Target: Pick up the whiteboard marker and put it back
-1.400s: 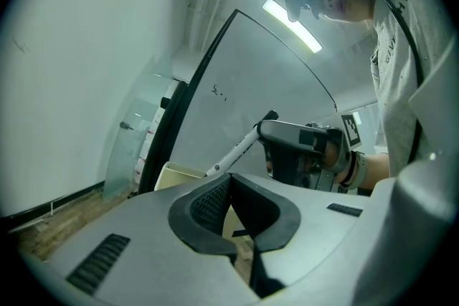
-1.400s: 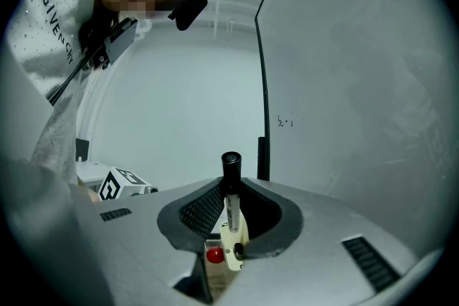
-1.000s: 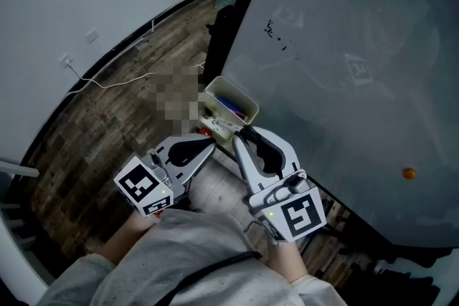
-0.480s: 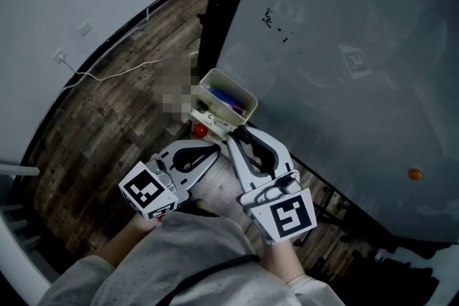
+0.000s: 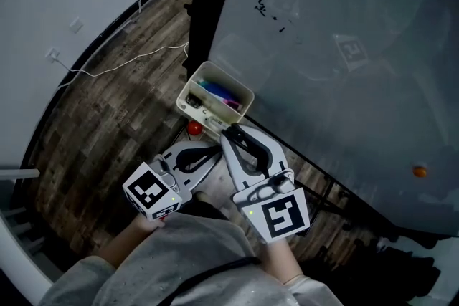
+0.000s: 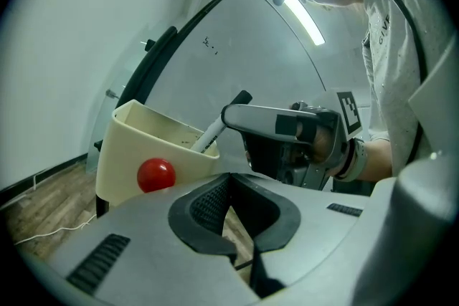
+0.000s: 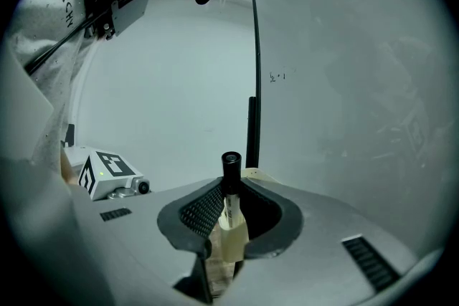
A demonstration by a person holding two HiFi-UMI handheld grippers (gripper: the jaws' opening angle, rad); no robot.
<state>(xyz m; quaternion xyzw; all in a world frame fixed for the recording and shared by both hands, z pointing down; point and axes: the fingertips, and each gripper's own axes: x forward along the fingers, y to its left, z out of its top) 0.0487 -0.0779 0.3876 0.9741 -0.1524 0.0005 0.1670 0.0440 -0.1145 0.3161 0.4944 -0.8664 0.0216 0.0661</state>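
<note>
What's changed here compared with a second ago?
Little. The left gripper and right gripper sank slightly beside the box, which slid up-left in the head view as the camera shifted. The right one stays shut on the marker; the left stays shut and empty.

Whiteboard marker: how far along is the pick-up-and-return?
Done: the whiteboard marker is picked up, clamped in the right gripper. In hand: its lower end dips behind the rim of the cream bin. Left: letting go and pulling the gripper away. The left gripper holds nothing.
</note>
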